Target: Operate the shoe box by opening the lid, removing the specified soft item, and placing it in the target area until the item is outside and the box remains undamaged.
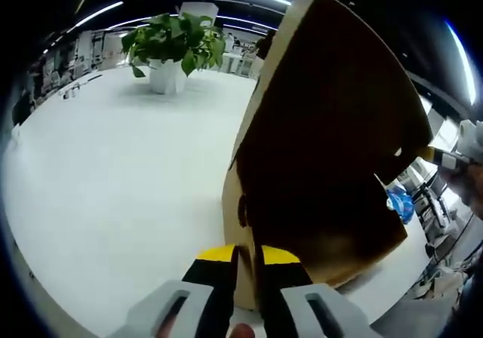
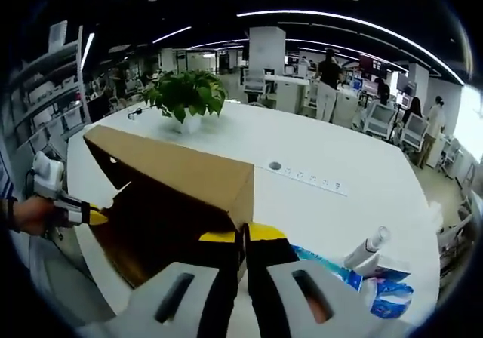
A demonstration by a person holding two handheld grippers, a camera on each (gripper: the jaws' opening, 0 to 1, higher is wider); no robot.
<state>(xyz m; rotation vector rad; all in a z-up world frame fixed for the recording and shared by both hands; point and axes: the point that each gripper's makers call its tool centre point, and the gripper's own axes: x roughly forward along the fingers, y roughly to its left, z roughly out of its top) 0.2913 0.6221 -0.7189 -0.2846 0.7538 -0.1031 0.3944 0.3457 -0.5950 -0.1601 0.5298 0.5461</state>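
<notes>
Pinching opposite edges of the raised cardboard shoe box lid point(image 2: 181, 179), the left gripper point(image 1: 245, 251) and right gripper point(image 2: 243, 236) both clamp it above the white table point(image 1: 113, 172).

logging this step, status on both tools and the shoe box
Left tool and right tool shut on shoe box lid. Lid raised. Potted plant well clear.

Matt brown cardboard shoe box point(image 2: 173, 195), smooth white table point(image 1: 113, 172) – faint sheen, leafy green plant point(image 2: 185, 93)
</notes>
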